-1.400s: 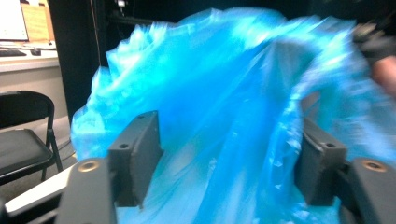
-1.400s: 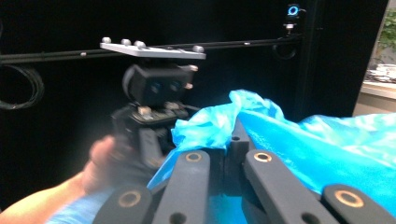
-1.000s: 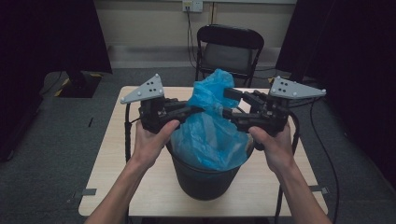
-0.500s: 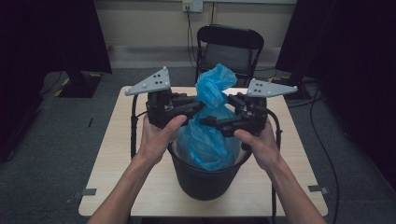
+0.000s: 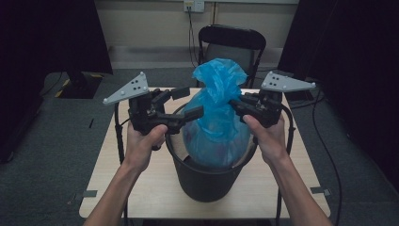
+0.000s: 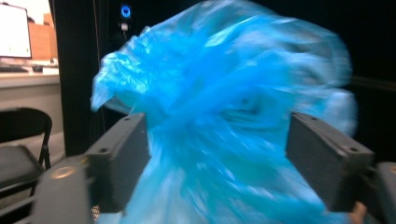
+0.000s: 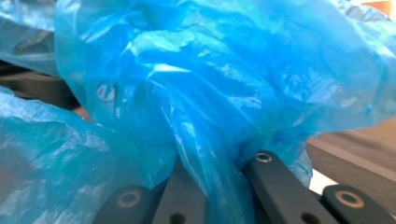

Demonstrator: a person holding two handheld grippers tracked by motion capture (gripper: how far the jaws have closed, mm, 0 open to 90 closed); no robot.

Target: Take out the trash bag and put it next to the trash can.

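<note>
A blue plastic bag [image 5: 216, 117] stands in a black bin [image 5: 207, 183] on the table, its top gathered into a ruffled neck. My left gripper [image 5: 188, 102] is at the bag's left side and its jaws have just been opening. In the left gripper view they stand wide apart [image 6: 219, 163] with the blurred bag [image 6: 224, 116] between them, and the pads do not press on it. My right gripper [image 5: 234, 104] is at the bag's right side and has just been closing. In its own view, the gripper [image 7: 219, 186] pinches the twisted neck of the bag [image 7: 187, 93].
The bin sits in the middle of a small light wooden table [image 5: 131, 188]. A black folding chair [image 5: 233, 42] stands behind the table. Cables hang from both grippers, and dark curtains flank the room.
The left gripper has let go of the bag and opened, drawing back to the left. The right gripper has shut on the bag's neck. The two hands now stand farther apart.
</note>
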